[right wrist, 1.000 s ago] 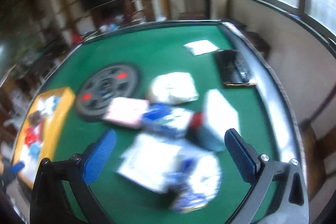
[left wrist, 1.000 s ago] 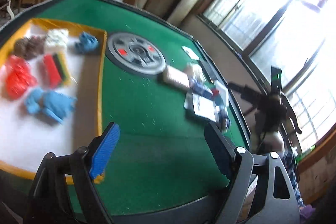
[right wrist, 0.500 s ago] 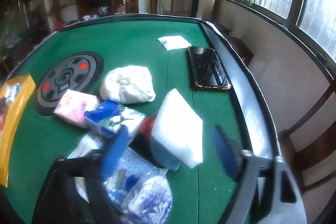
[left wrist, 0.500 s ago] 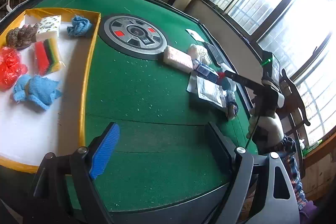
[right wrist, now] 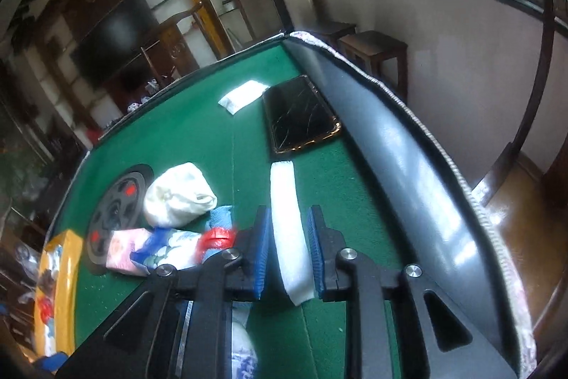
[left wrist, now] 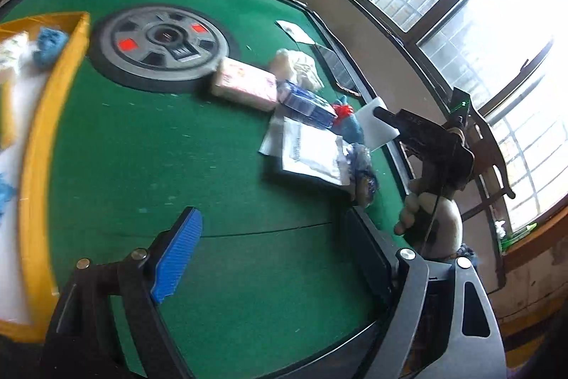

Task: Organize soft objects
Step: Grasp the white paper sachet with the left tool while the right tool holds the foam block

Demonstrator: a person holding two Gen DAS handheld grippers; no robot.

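Note:
My right gripper [right wrist: 288,249] is shut on a white sponge pad [right wrist: 287,219] held on edge above the green table [right wrist: 198,137]; it also shows in the left wrist view [left wrist: 376,121], with the right gripper [left wrist: 385,116] on it. Beside it lie a white cloth bundle [right wrist: 179,194], a pink tissue pack [right wrist: 124,251], a blue pack [left wrist: 307,102] and blue and red soft pieces [right wrist: 218,229]. My left gripper [left wrist: 273,254] is open and empty over the near table edge. The yellow tray [left wrist: 39,144] at left holds a blue cloth [left wrist: 49,43] and other soft items.
A grey round disc [left wrist: 159,48] sits mid-table. A black phone [right wrist: 301,116] and a white paper [right wrist: 241,95] lie near the far right edge. White plastic bags [left wrist: 309,151] lie by the pile. The table's padded rim [right wrist: 390,166] runs along the right.
My right gripper has closed on the white sponge pad and turned it on edge. My left gripper has swung right, so the tray has slid toward the left edge of its view.

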